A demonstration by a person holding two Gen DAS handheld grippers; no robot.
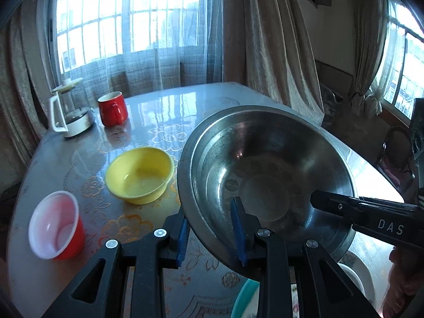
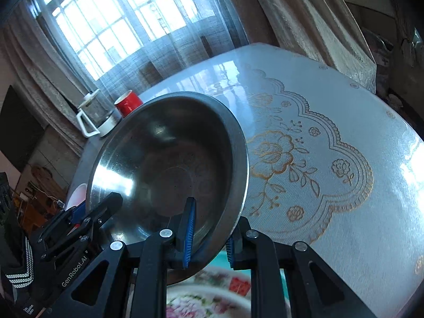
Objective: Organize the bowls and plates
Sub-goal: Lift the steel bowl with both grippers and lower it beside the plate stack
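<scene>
A large steel bowl (image 1: 265, 175) is held tilted above the table by both grippers. My left gripper (image 1: 212, 233) is shut on its near left rim, one finger inside and one outside. My right gripper (image 2: 209, 235) is shut on its near right rim the same way; it shows in the left wrist view (image 1: 365, 212) too. The bowl also fills the right wrist view (image 2: 169, 175). A yellow bowl (image 1: 140, 175) sits on the table left of it. Below the steel bowl lie a floral plate (image 2: 201, 299) and a teal plate (image 1: 245, 299).
A red plastic cup (image 1: 57, 225) stands near the table's left front. A red mug (image 1: 112, 108) and a glass jug with a white handle (image 1: 70, 111) stand at the far left. The table (image 2: 331, 159) has a floral cloth; curtains and windows lie behind.
</scene>
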